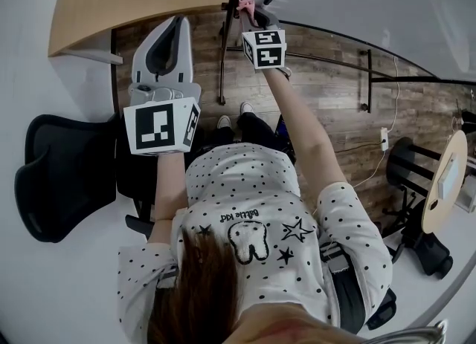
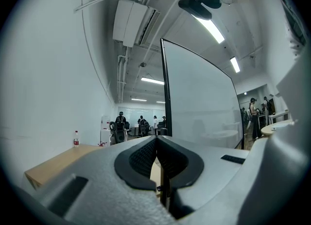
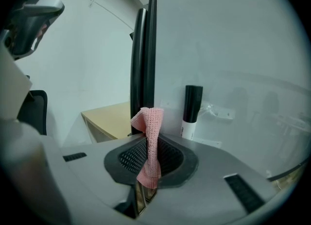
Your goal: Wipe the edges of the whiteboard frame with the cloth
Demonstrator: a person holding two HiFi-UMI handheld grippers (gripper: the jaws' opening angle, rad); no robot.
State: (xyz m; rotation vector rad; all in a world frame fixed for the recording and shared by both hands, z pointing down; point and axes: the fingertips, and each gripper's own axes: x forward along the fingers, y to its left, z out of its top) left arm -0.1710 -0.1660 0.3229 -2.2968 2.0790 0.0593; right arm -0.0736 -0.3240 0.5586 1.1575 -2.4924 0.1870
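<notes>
Cloth [image 3: 153, 119], pink knit (twisted strip), clamped in right gripper [image 3: 147, 144] beside black whiteboard frame [image 2: 165, 88]; left gripper [image 2: 156, 144] closed.

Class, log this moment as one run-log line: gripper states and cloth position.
left gripper: shut, empty | right gripper: shut on cloth | cloth: pink, beside whiteboard frame

The wood-plank floor [image 1: 335, 75] bears black stand legs [image 1: 221, 67] and the person's shoes [image 1: 224, 122]. A bottle [image 2: 76, 139] stands on the light tabletop [image 2: 53, 165].
</notes>
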